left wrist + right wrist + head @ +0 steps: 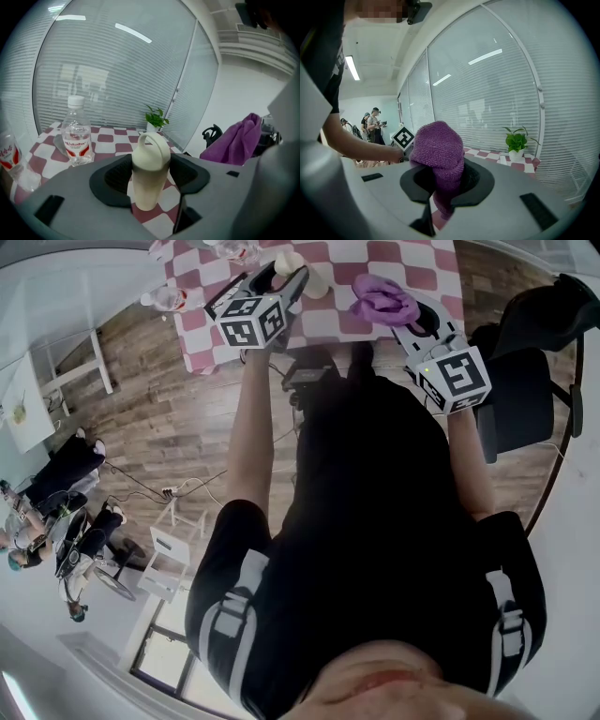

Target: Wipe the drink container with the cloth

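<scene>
1. We stand at a checked table [431, 277] with both arms stretched out over it. We judge the wiping is set up but not yet in contact, since cloth and container are apart.
2. Our left arm reaches forward, and the left gripper [150, 180] tilts downward. Our right arm reaches out alongside, and the right gripper [447, 180] points slightly downward.
3. The drink container [150, 154], a cream bottle with a looped lid handle, stands upright between the left gripper's jaws. Their dark pads press on its two sides. We cannot tell whether its base rests on the table.
4. The cloth [439, 145], purple and fluffy, is pinched in the nearly closed right jaws. It bunches above them and hangs a little below.
5. From the left gripper, the cloth sits off to the right, near but not touching the bottle.
6. The next move, in our judgement, calls for bringing the right gripper across until the bunched cloth meets the container's side. Then it rubs along the side while the left grip holds the bottle steady.
</scene>
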`<action>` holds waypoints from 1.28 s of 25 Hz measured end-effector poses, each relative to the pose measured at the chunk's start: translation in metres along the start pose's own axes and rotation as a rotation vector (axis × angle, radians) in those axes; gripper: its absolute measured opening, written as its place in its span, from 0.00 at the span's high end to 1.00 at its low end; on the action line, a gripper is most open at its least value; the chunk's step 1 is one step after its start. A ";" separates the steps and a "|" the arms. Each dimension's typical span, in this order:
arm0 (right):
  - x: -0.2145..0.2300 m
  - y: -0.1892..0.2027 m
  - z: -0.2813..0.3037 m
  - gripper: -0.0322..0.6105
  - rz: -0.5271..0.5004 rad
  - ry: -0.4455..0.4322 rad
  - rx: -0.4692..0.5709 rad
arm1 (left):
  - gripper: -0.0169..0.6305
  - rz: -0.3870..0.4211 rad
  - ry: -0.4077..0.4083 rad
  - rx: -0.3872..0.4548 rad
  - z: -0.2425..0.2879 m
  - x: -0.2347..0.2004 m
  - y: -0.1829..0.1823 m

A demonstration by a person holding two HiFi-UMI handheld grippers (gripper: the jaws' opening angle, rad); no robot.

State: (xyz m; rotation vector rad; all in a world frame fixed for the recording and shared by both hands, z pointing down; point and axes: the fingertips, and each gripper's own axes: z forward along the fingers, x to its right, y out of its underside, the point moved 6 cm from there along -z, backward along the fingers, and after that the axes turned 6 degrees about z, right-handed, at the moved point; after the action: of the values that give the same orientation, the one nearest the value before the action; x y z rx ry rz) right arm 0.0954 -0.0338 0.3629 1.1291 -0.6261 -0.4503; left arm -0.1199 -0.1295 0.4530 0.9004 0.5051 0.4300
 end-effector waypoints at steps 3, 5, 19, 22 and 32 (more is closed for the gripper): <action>-0.001 0.000 0.001 0.84 -0.003 -0.011 -0.001 | 0.55 -0.086 0.026 0.001 -0.004 0.000 0.003; -0.001 0.001 0.003 0.84 -0.007 -0.018 -0.006 | 0.55 -0.125 0.039 -0.002 -0.004 0.000 0.007; -0.013 0.013 0.036 0.84 -0.075 -0.052 -0.079 | 0.55 -0.271 0.103 0.019 -0.006 -0.020 0.022; -0.017 0.029 0.054 0.84 -0.102 -0.084 -0.125 | 0.55 -0.277 0.117 0.008 -0.006 -0.023 0.023; -0.020 0.062 0.114 0.83 -0.087 -0.074 -0.152 | 0.55 -0.276 0.150 -0.030 -0.012 -0.029 0.025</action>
State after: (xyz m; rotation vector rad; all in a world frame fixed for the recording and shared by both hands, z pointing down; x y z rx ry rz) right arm 0.0052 -0.0769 0.4491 1.0016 -0.5980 -0.6068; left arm -0.1538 -0.1239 0.4740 0.7590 0.7480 0.2531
